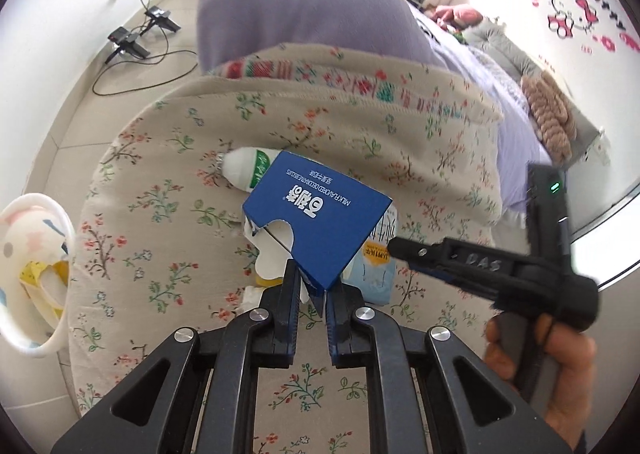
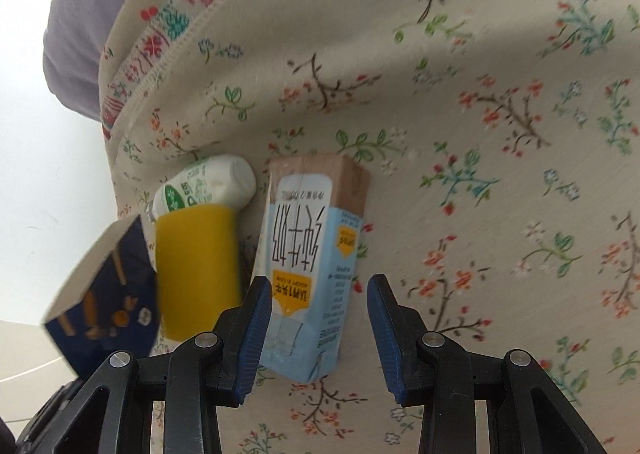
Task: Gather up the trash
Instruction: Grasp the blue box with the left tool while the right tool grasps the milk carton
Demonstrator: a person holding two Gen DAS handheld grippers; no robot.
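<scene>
While lengthwise between parted right jaws, milk carton [image 2: 310, 266]; left jaws clamping blue box [image 1: 316, 222].

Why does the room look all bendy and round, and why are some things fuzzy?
Left wrist view: the fisheye lens curves the floor and walls and darkens the corners; the window washes out white; the right gripper is smeared, but the blue box looks sharp. Right wrist view: the yellow cup and blue box at the left are blurry, and the milk carton print stays readable.
</scene>
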